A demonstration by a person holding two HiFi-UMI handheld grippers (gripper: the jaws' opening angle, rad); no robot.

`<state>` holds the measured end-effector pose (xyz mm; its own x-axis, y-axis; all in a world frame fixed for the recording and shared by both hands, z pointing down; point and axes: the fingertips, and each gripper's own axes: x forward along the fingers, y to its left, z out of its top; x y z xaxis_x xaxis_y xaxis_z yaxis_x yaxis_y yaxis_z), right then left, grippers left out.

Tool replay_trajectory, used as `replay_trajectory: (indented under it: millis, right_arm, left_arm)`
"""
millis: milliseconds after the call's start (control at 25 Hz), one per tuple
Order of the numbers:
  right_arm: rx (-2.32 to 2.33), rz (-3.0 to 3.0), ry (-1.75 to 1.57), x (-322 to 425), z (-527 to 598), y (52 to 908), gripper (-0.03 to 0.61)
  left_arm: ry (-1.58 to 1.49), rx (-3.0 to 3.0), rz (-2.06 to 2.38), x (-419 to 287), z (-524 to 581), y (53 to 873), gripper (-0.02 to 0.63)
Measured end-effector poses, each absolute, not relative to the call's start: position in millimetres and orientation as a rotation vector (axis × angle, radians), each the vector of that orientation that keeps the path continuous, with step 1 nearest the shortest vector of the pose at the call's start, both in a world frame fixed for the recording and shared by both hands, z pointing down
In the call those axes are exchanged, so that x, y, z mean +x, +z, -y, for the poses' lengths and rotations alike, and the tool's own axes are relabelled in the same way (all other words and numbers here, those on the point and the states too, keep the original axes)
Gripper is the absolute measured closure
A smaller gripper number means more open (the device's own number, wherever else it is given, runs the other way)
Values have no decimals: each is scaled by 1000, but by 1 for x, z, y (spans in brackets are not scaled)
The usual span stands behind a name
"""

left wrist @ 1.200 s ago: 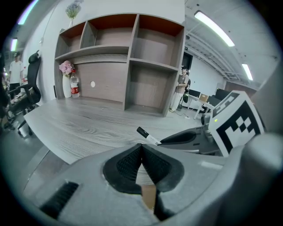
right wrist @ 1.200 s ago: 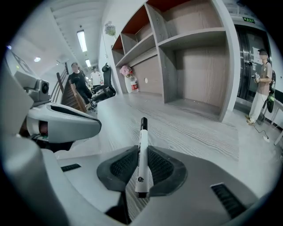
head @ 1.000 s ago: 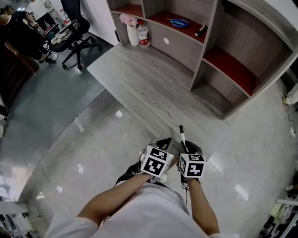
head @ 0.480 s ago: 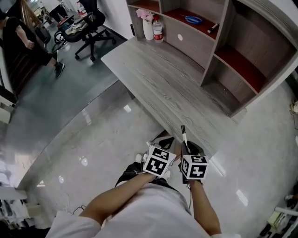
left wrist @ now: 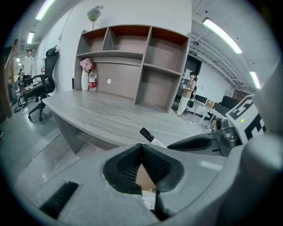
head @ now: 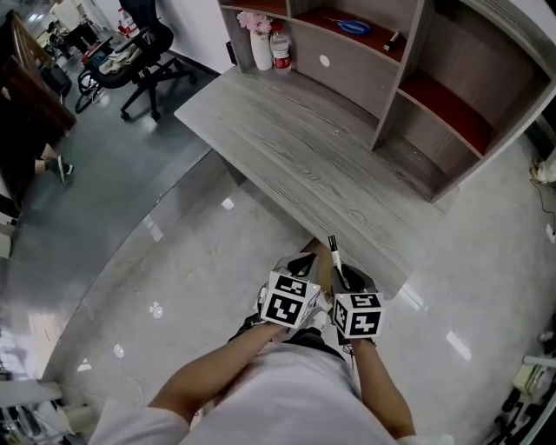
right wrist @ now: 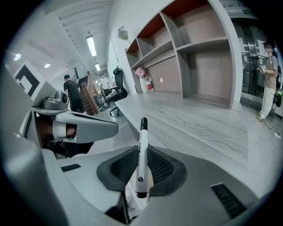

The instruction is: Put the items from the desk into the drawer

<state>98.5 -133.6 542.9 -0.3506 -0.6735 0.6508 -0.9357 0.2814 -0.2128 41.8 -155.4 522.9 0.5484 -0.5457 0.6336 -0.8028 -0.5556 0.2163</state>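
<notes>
A white marker (right wrist: 142, 159) with a black cap stands upright between the pads of my right gripper (right wrist: 142, 152), which is shut on it. In the head view the marker (head: 334, 258) points at the near corner of the grey wooden desk (head: 295, 148), with the right gripper (head: 340, 269) just below the desk's edge. My left gripper (head: 304, 263) sits close beside it on the left. The left gripper (left wrist: 141, 148) has its pads pressed together with nothing between them, and the marker (left wrist: 151, 137) shows just beyond it. No drawer is in view.
A shelf unit (head: 434, 96) with red-floored compartments stands on the far side of the desk. A vase of pink flowers (head: 260, 39) and a bottle (head: 280, 50) stand at its left end; a blue item (head: 351, 26) lies in a compartment. An office chair (head: 139, 52) stands far left. A person (right wrist: 267, 84) stands to the right.
The head view has swung a little, so the desk sits differently in frame. Both grippers stay side by side at the desk's near corner, the marker still held.
</notes>
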Motion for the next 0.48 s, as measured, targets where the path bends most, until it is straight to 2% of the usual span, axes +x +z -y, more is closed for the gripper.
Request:
replay_trajectory:
  millis: [480]
  right_arm:
    - [1508, 2045, 850, 42, 127, 561, 525]
  left_arm:
    - [780, 2344, 926, 1, 158, 545, 611]
